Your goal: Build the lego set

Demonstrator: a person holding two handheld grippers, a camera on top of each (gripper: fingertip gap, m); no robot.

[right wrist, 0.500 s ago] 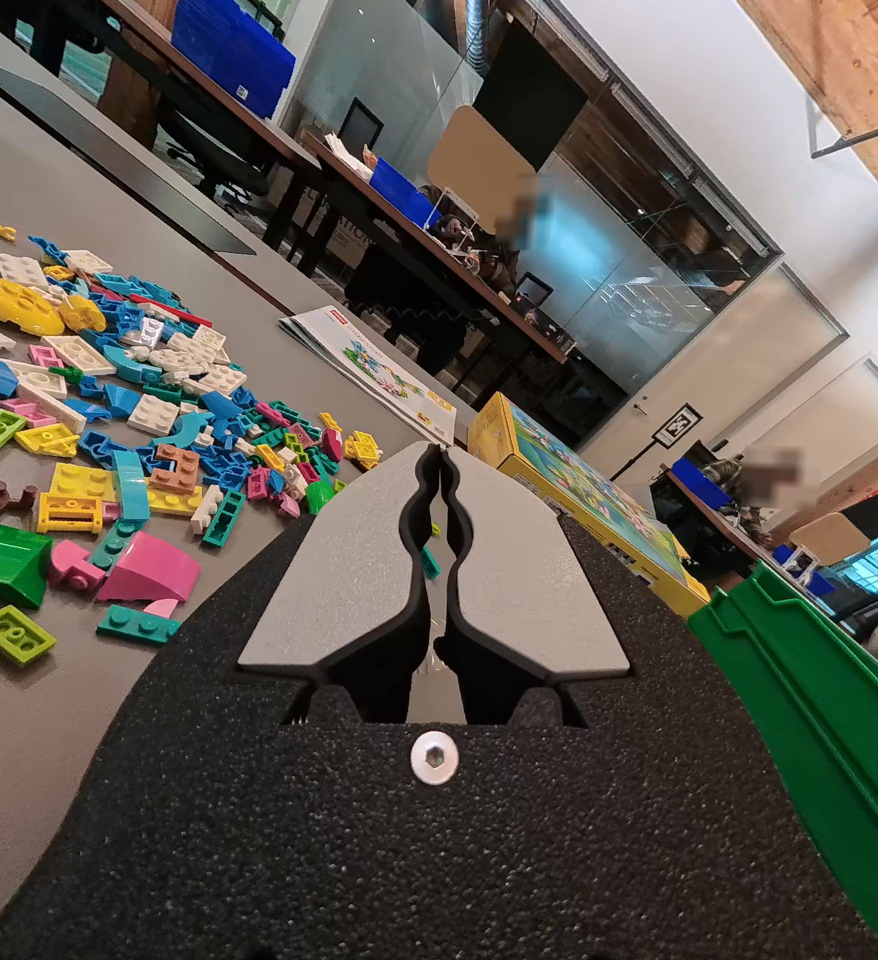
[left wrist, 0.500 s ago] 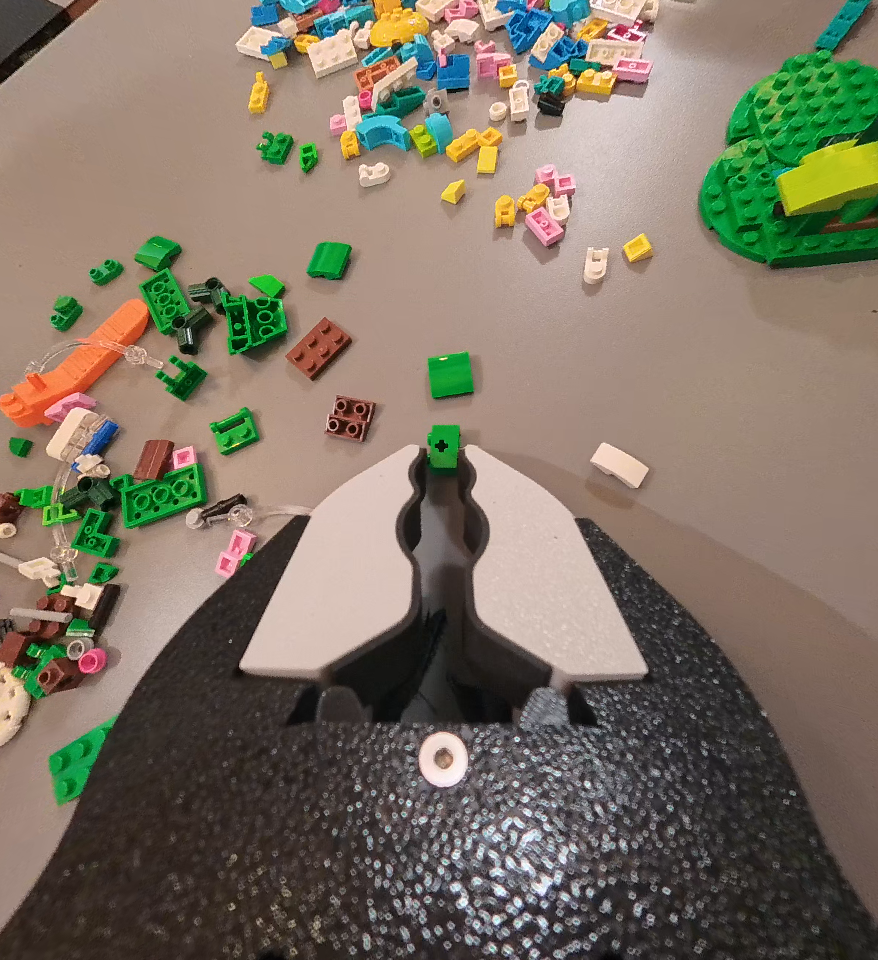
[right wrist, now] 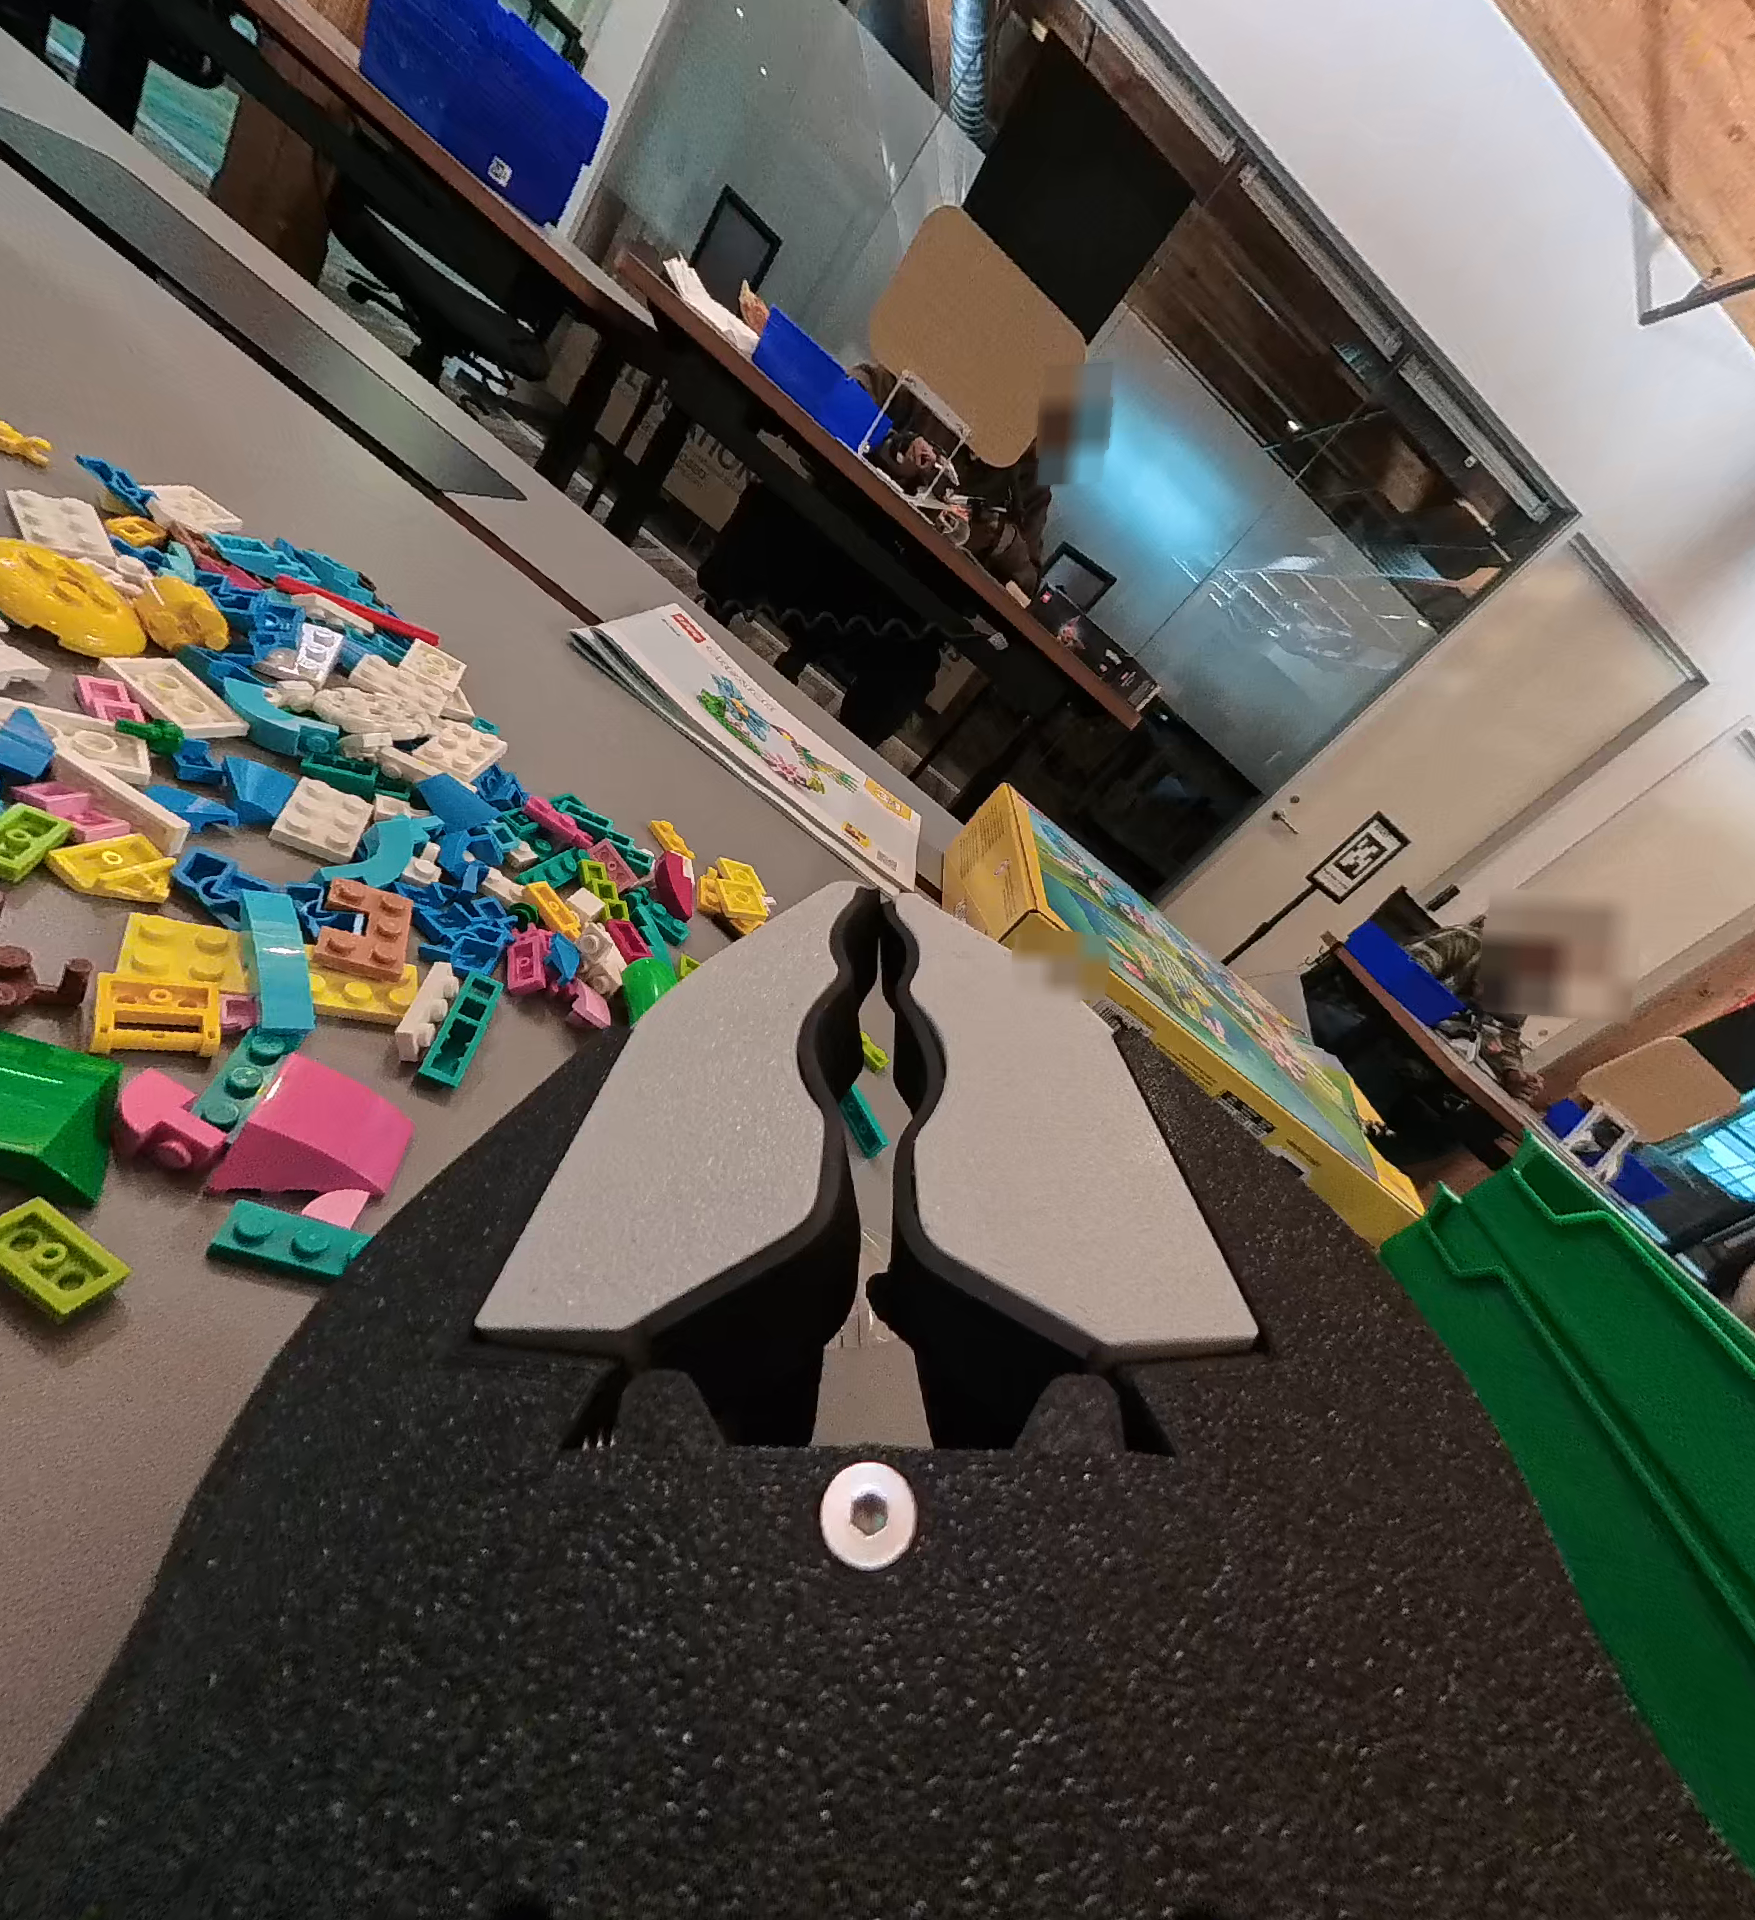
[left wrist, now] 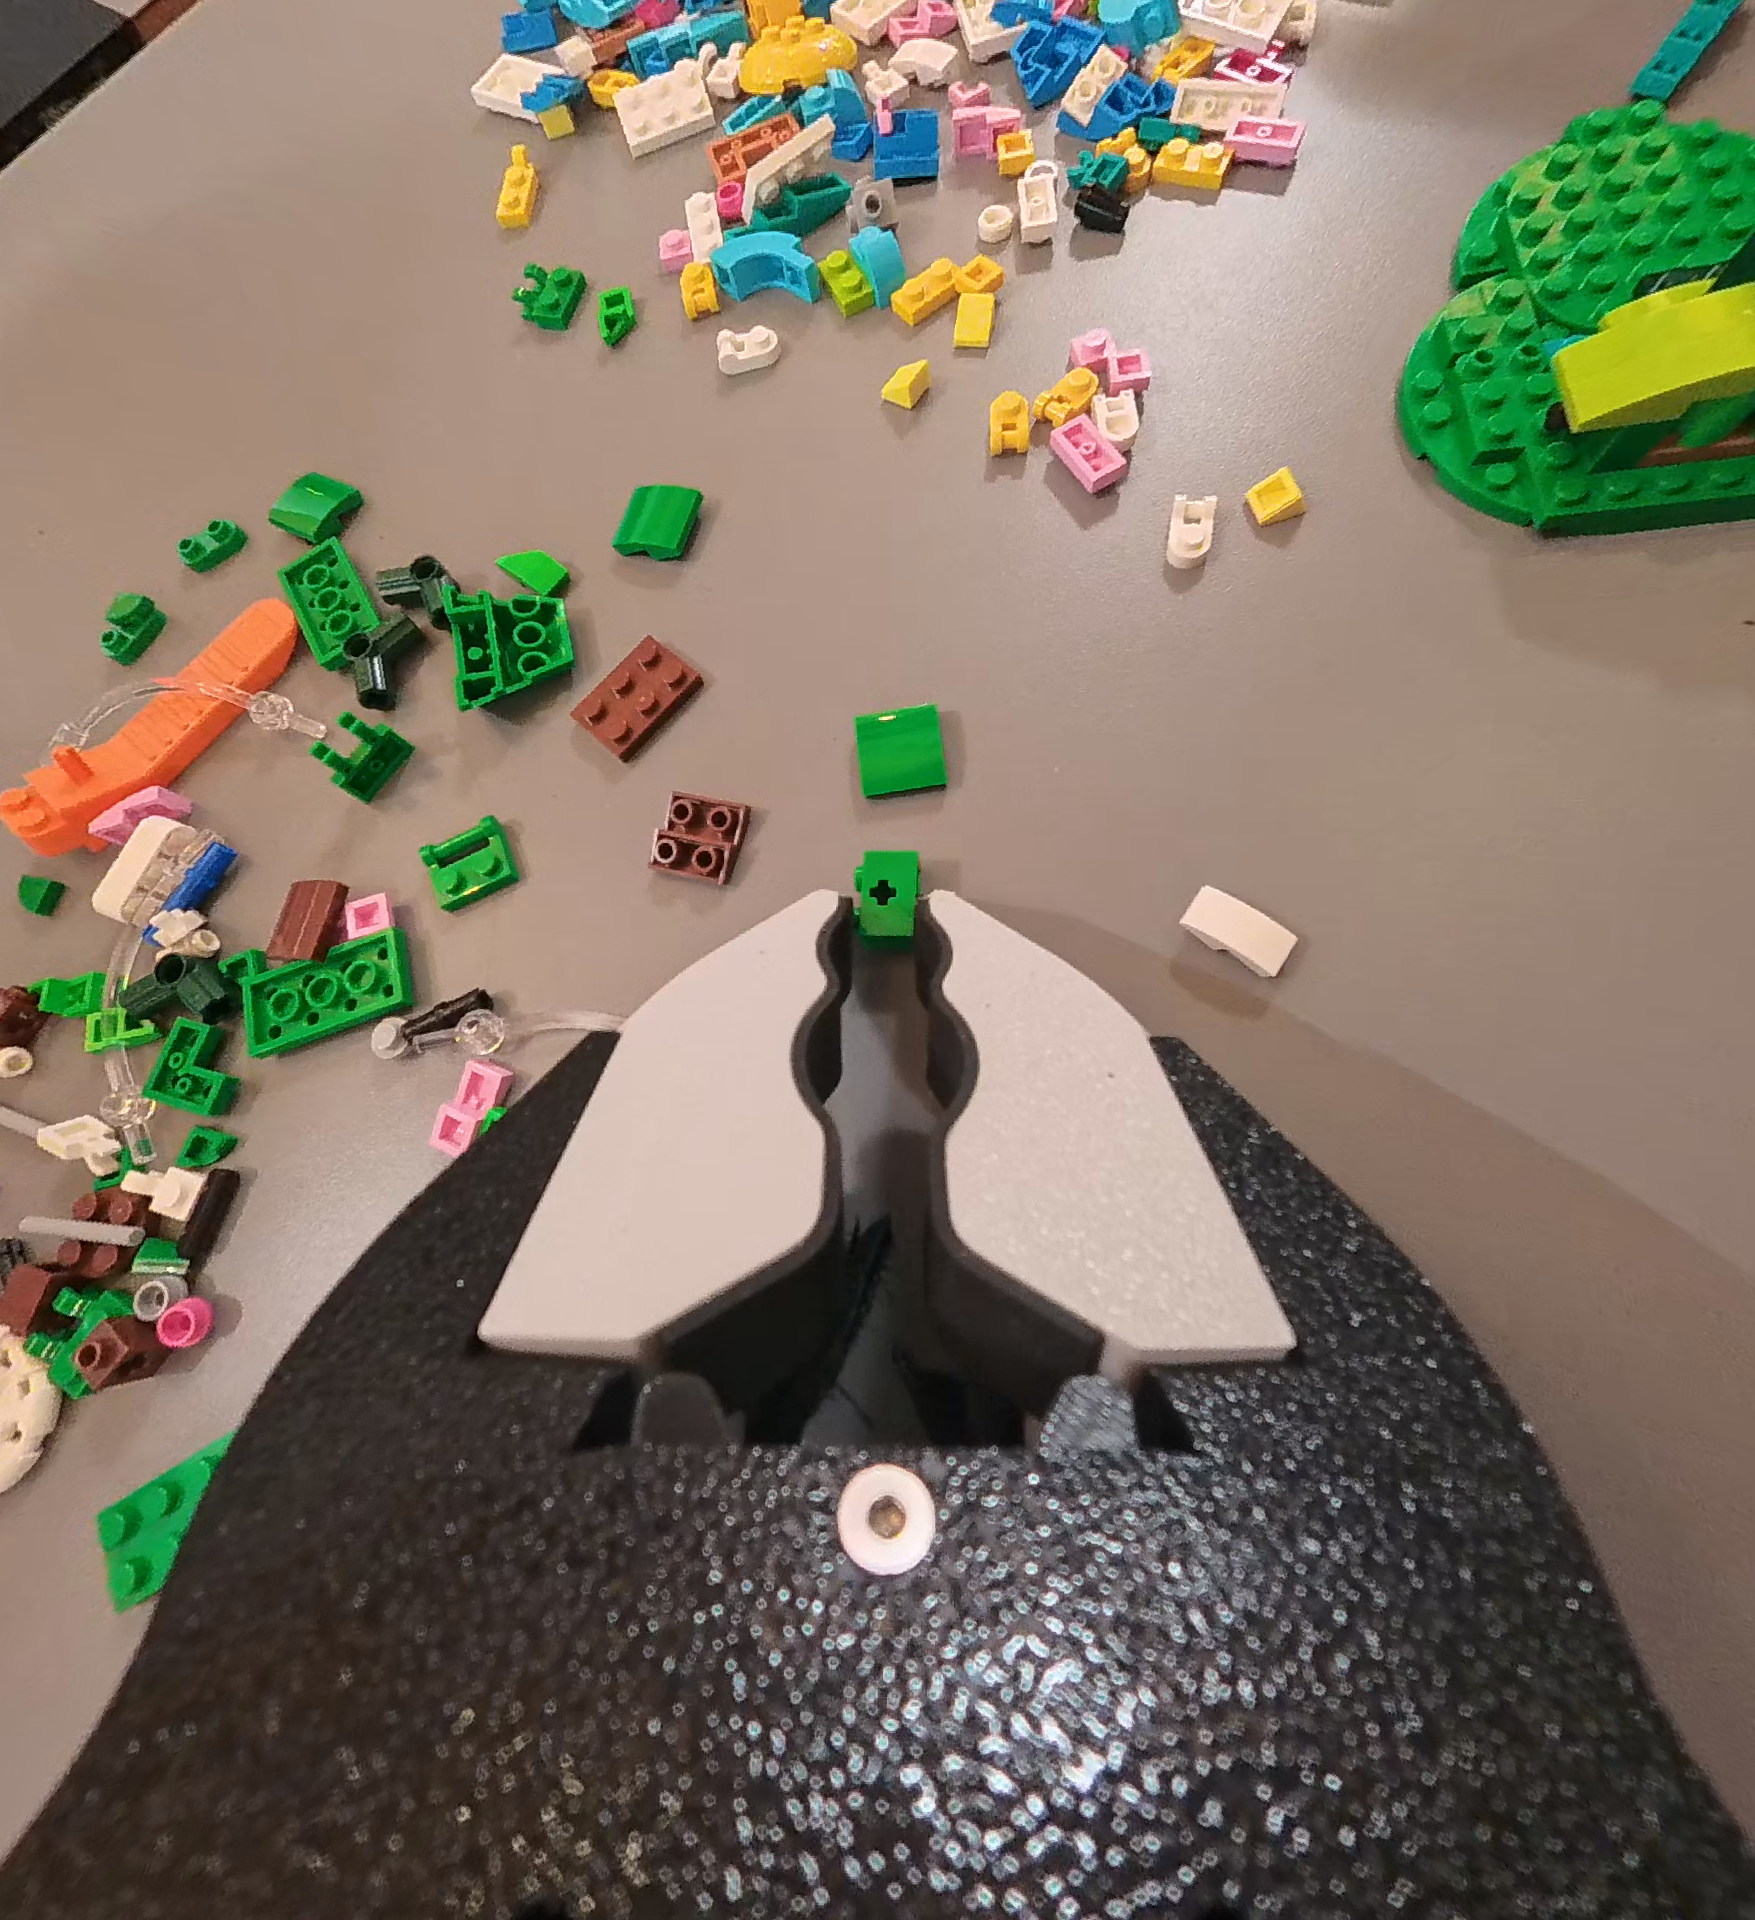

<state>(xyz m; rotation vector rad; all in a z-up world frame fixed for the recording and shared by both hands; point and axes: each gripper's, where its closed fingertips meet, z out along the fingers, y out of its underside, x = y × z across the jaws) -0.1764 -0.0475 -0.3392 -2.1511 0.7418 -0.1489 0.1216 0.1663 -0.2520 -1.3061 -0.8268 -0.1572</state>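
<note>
Bright, even light; soft shadows, wide-angle bending at edges.

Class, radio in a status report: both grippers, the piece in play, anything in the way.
Left gripper shut on small green brick. Right gripper shut, empty. Green base build far right; no pieces between it and the brick.

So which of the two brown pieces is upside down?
The darker brown plate, nearer the left gripper, shows hollow tubes. The other brown plate shows studs.

Left tongs [left wrist: 886, 906] pinch a small green brick [left wrist: 887, 896] at their tips; right tongs [right wrist: 878, 906] are closed, empty.
</note>
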